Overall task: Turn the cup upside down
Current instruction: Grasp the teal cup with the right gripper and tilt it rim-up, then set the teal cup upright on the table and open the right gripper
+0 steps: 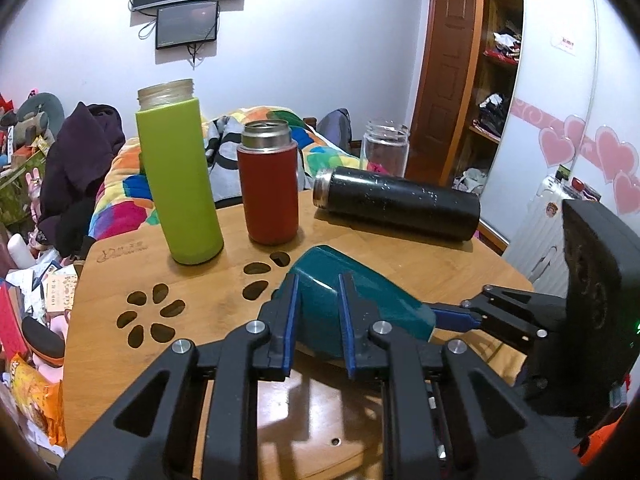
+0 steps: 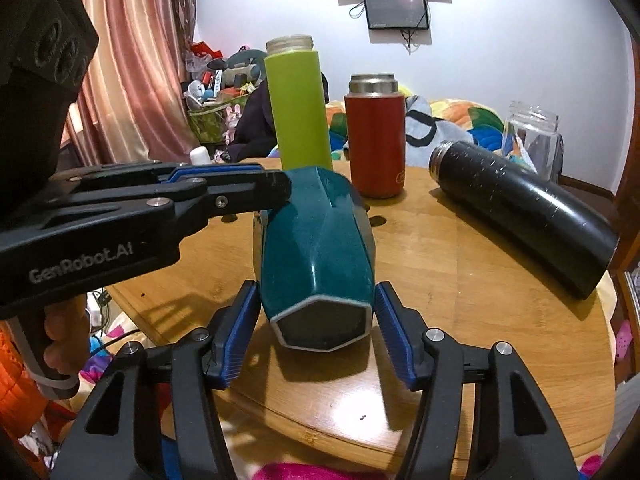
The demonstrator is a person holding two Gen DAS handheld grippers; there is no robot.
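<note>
A teal faceted cup (image 1: pixel 362 300) lies tilted on its side above the wooden table (image 1: pixel 208 280). My left gripper (image 1: pixel 318 320) is shut on the cup's far end; in the right wrist view it (image 2: pixel 256 186) comes in from the left. The cup's hexagonal base (image 2: pixel 322 326) faces the right wrist camera. My right gripper (image 2: pixel 316 332) is open, its blue pads on either side of the cup's base end, apart from it. In the left wrist view the right gripper (image 1: pixel 460 316) reaches in from the right.
A tall green bottle (image 1: pixel 178 176), a red flask (image 1: pixel 270 184) and a clear glass jar (image 1: pixel 384 148) stand upright at the back. A black flask (image 1: pixel 396 204) lies on its side at the right. The table has leaf-shaped cutouts (image 1: pixel 152 316). Clutter surrounds the table.
</note>
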